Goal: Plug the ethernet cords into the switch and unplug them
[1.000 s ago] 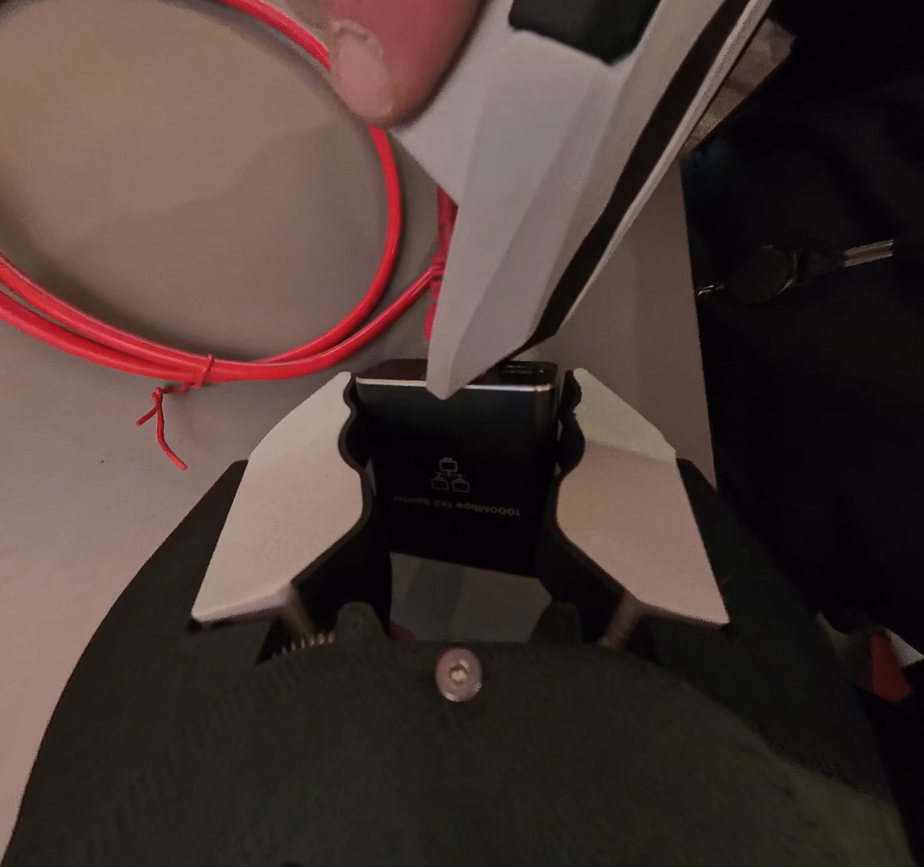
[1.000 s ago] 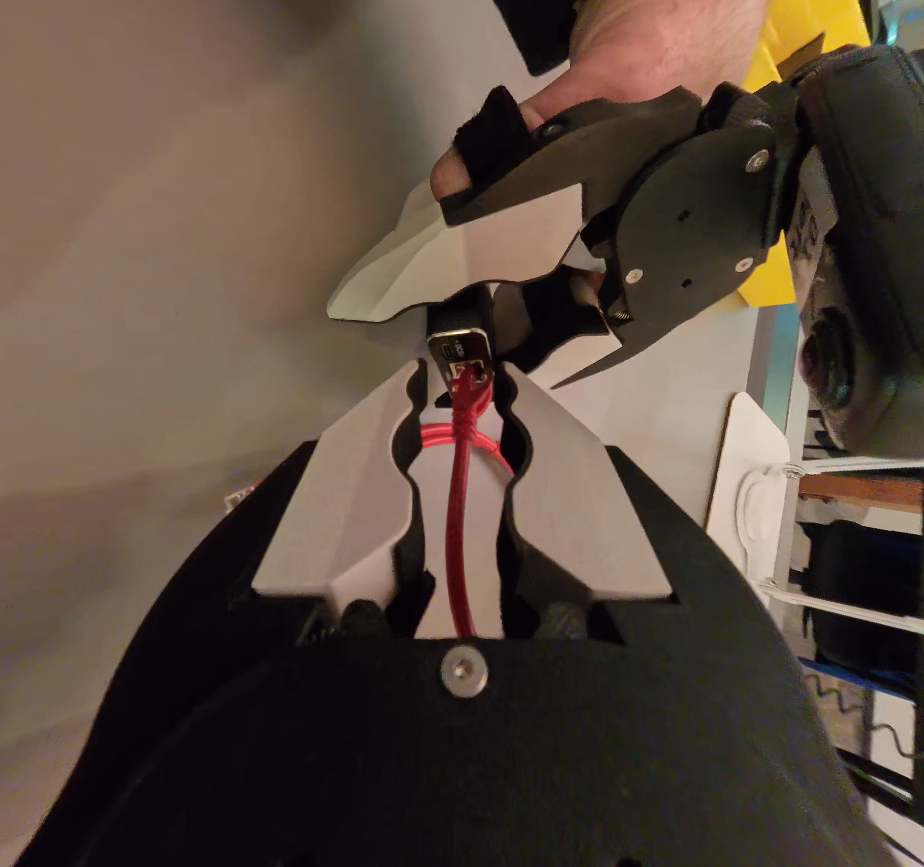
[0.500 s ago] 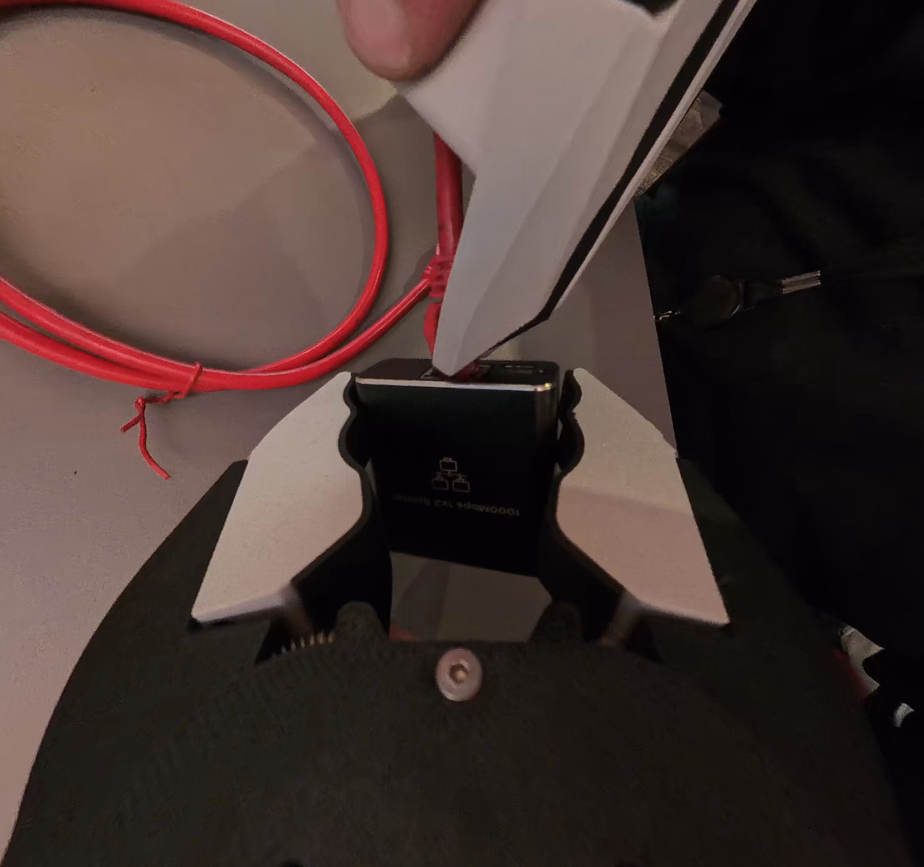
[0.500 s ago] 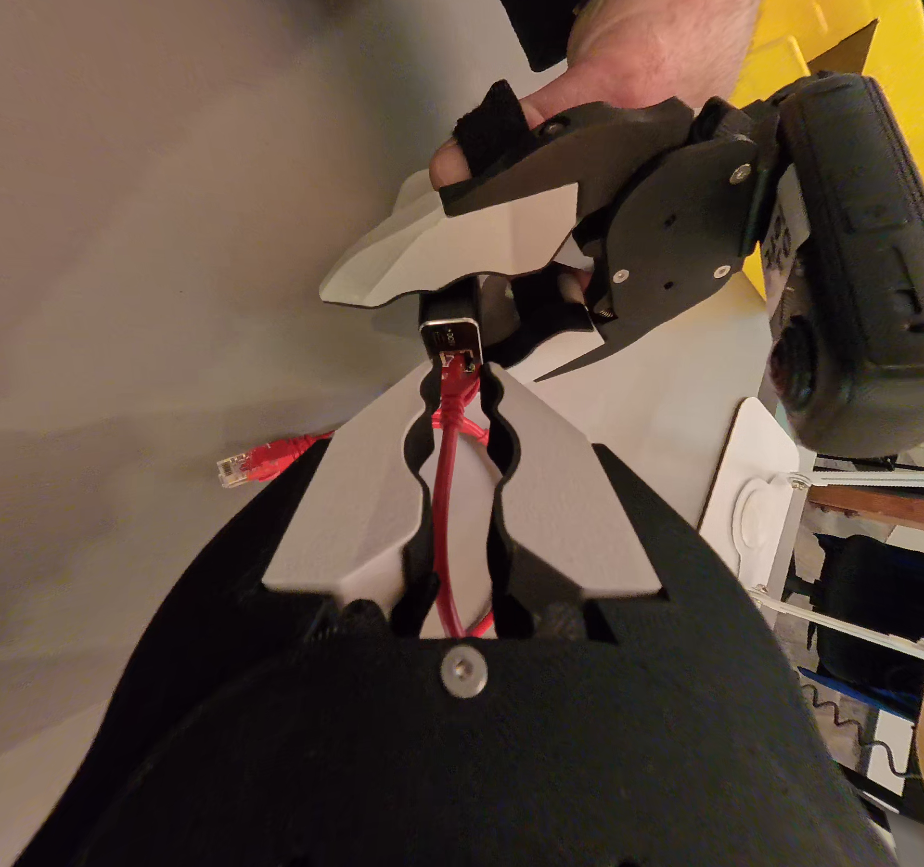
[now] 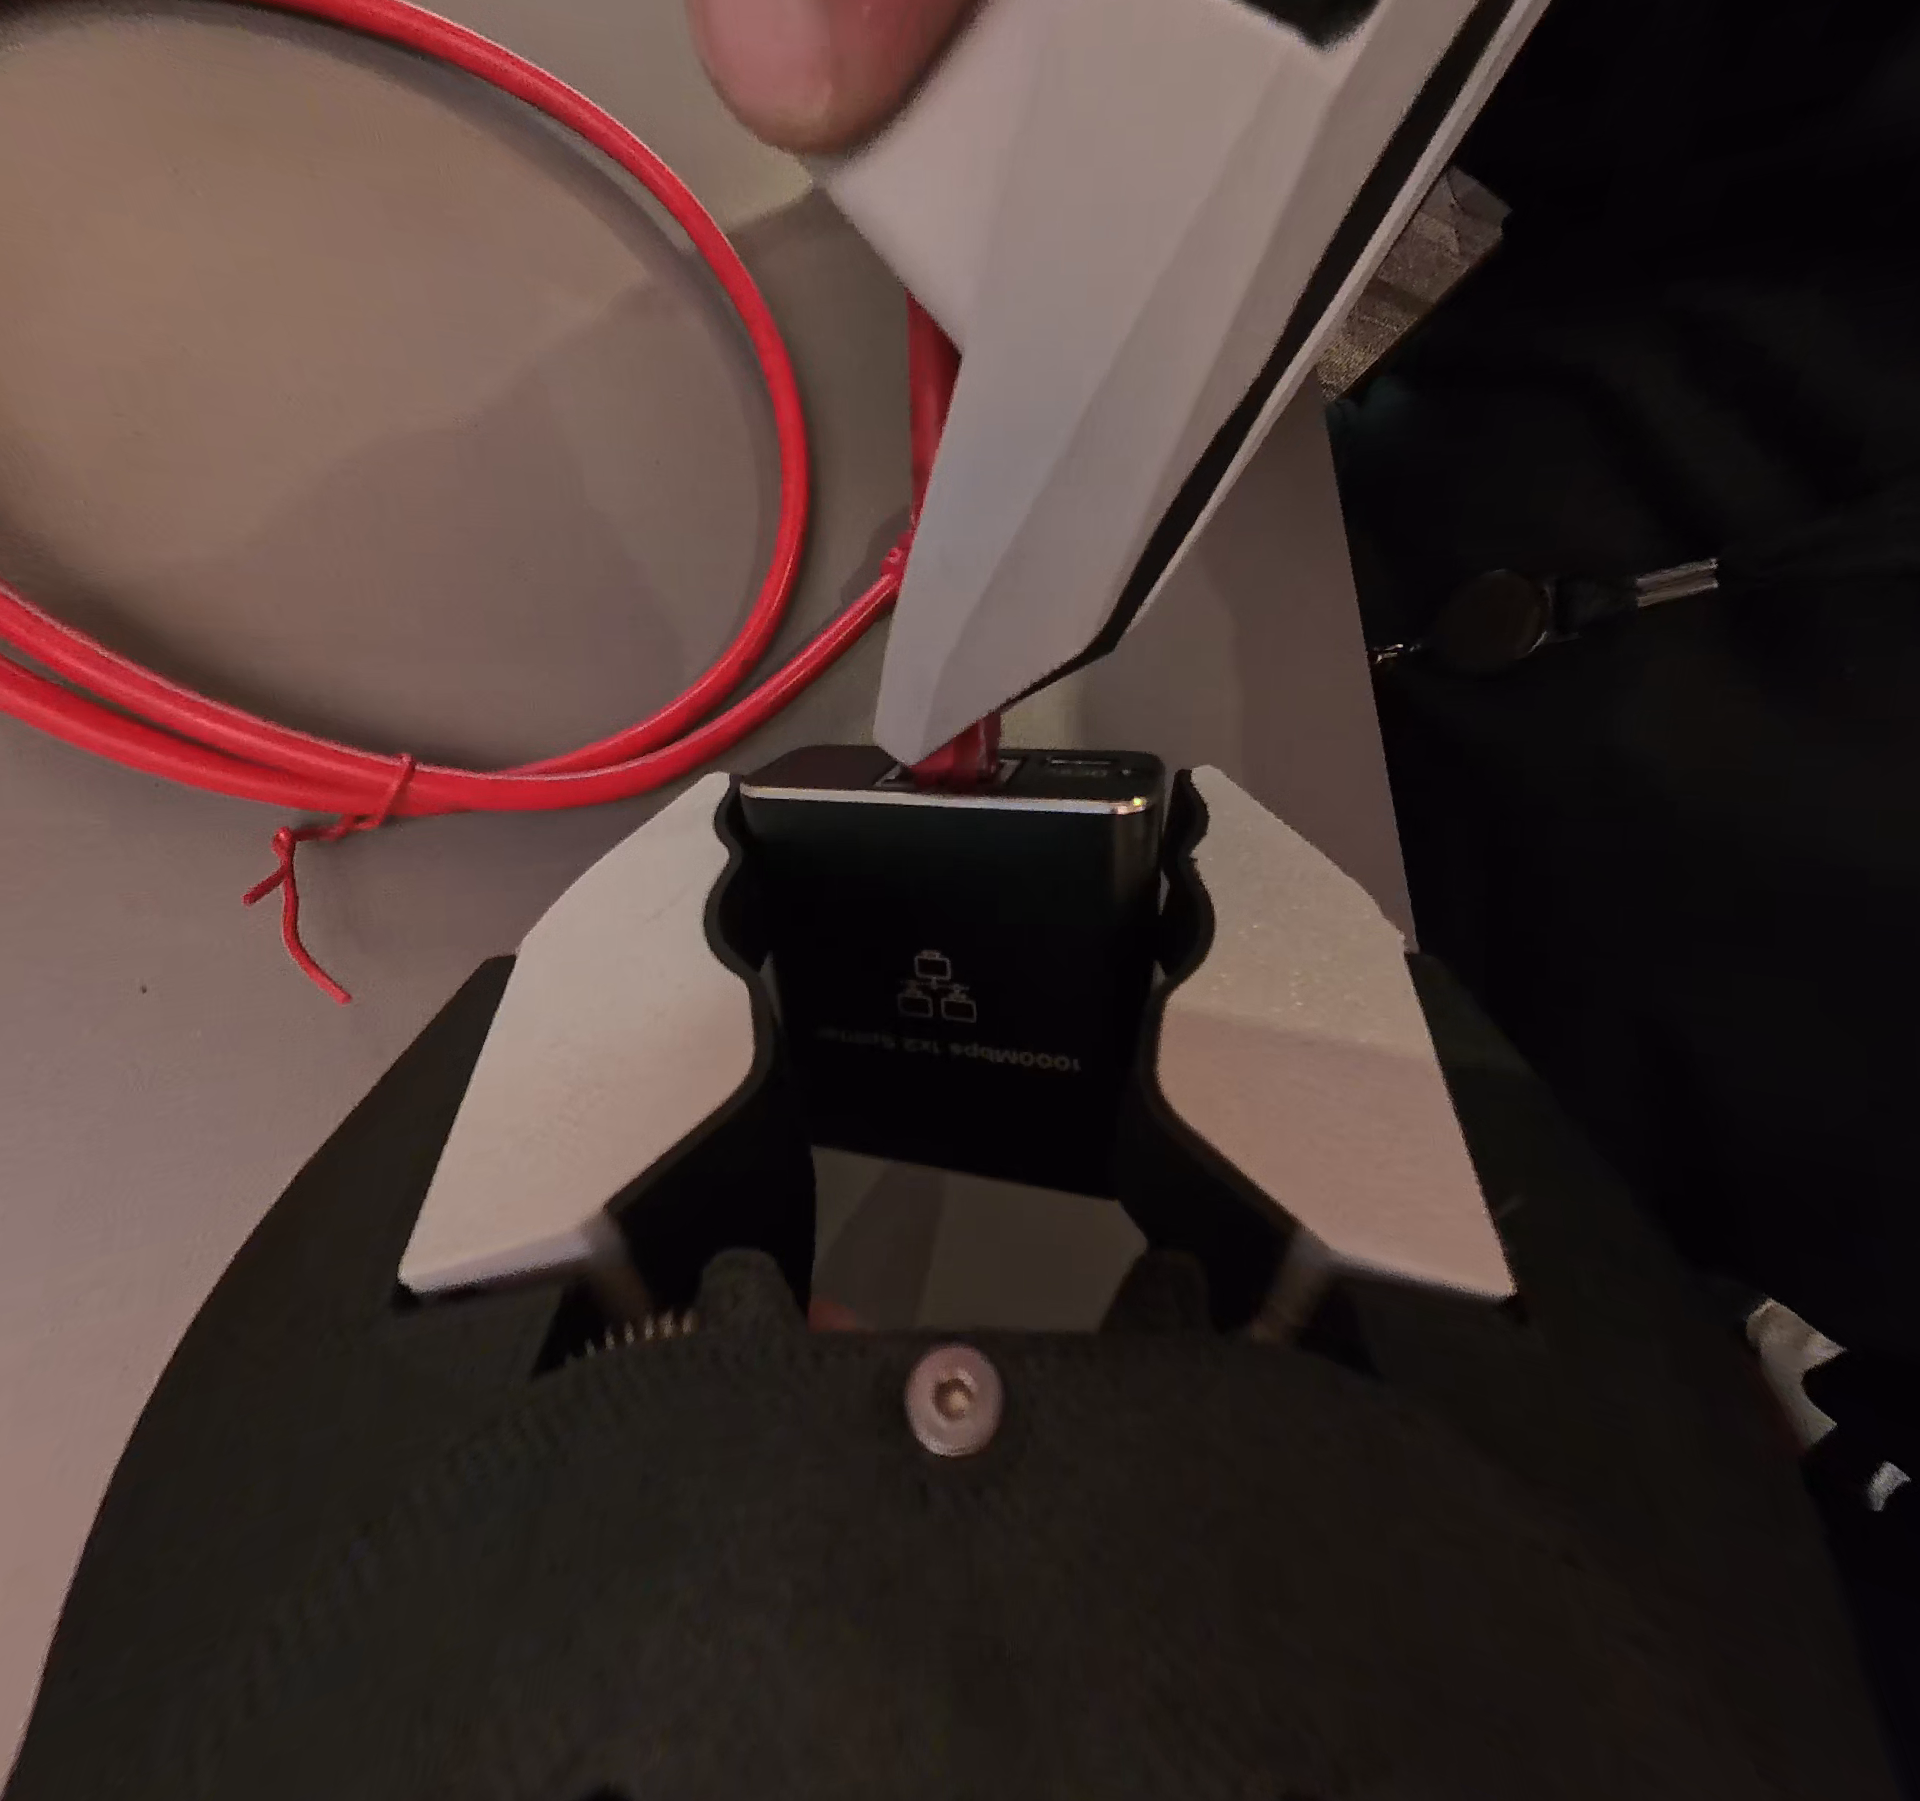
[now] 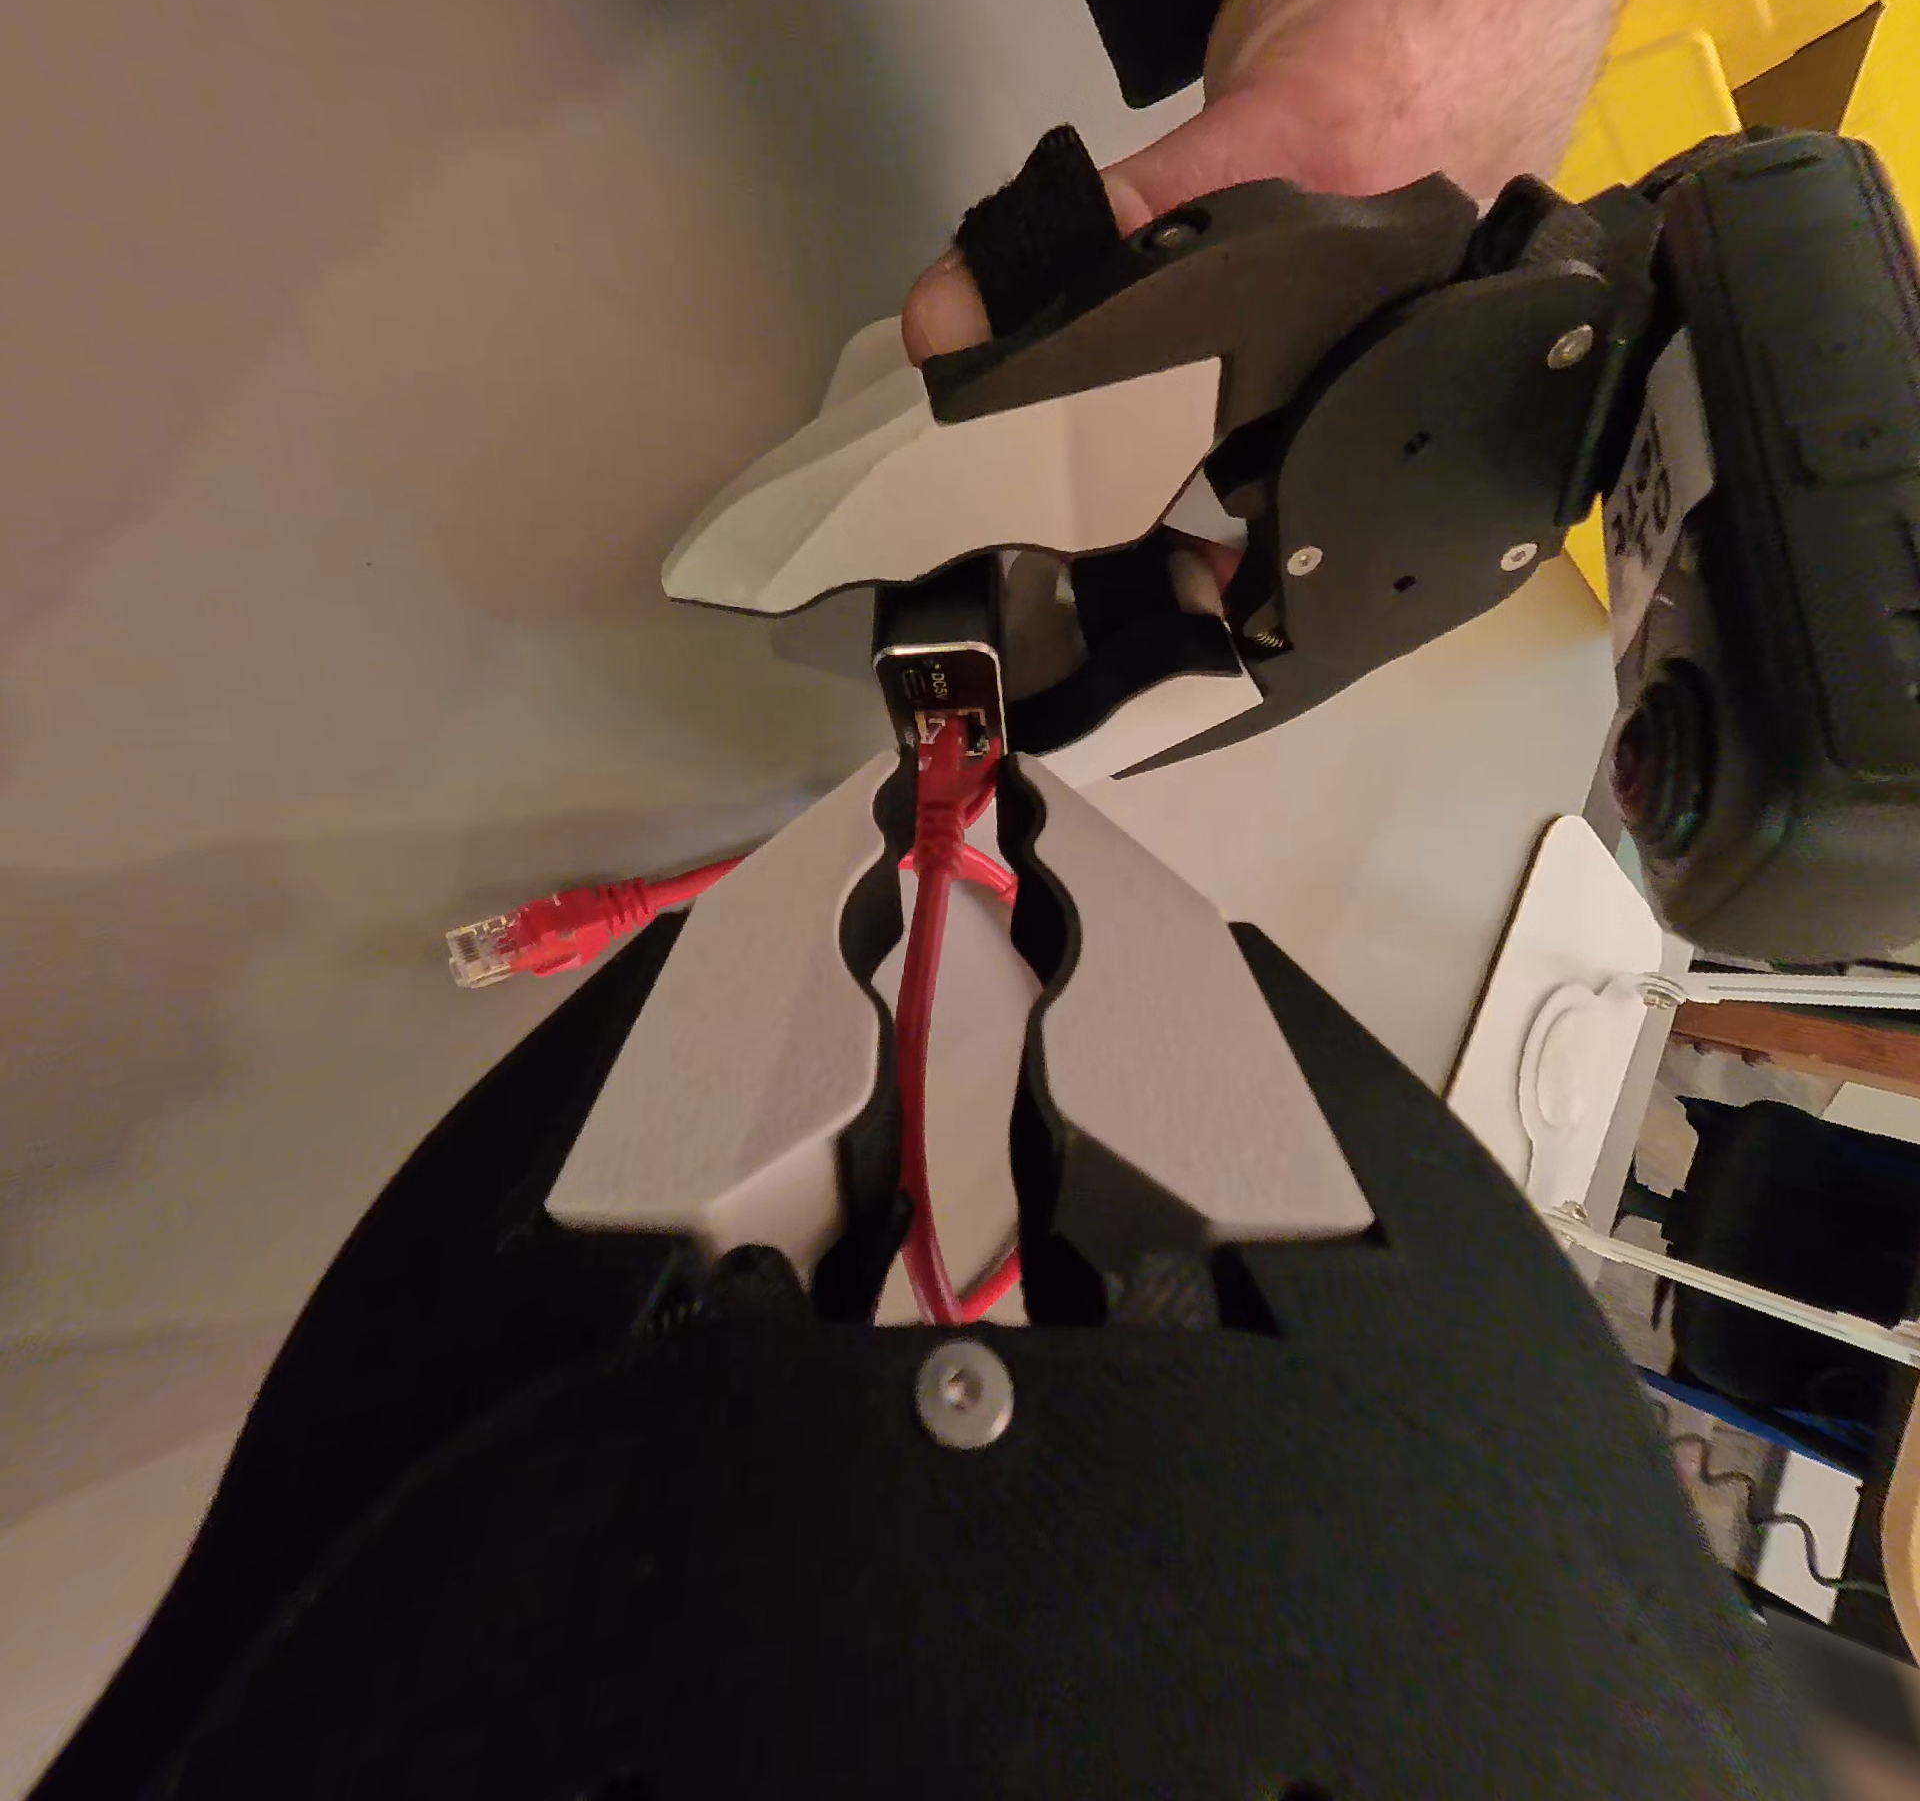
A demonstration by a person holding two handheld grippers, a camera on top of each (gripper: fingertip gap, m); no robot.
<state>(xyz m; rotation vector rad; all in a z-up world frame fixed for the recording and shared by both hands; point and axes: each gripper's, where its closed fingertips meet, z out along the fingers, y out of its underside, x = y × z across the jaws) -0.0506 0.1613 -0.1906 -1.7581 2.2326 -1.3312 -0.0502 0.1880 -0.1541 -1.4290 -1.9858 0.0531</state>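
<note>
My left gripper (image 5: 961,795) is shut on a small black switch (image 5: 956,982), gripping its two sides. The switch's port face points away from the camera. My right gripper (image 6: 948,764) is shut on a red ethernet plug (image 6: 940,785) whose front sits in the switch's port (image 6: 940,712). In the left wrist view the right gripper's fingertip (image 5: 925,712) rests at that port and a bit of red plug (image 5: 961,759) shows below it. The red cord (image 5: 790,463) lies coiled on the grey table (image 5: 312,401). Its other plug (image 6: 520,941) lies loose on the table.
A red twist tie (image 5: 301,878) binds the coil. The table's right edge (image 5: 1361,712) drops to a dark area holding a black reel clip (image 5: 1507,608). A yellow box (image 6: 1683,37) and a white rack (image 6: 1558,972) stand at the right. A person's hand (image 6: 1403,68) holds the left gripper. The gap from one gripper's tips to the other's is roughly 4 cm.
The right gripper's tip has drawn back a little from over the switch's top to the port edge, so the red plug shows. The loose plug has come into the right wrist view.
</note>
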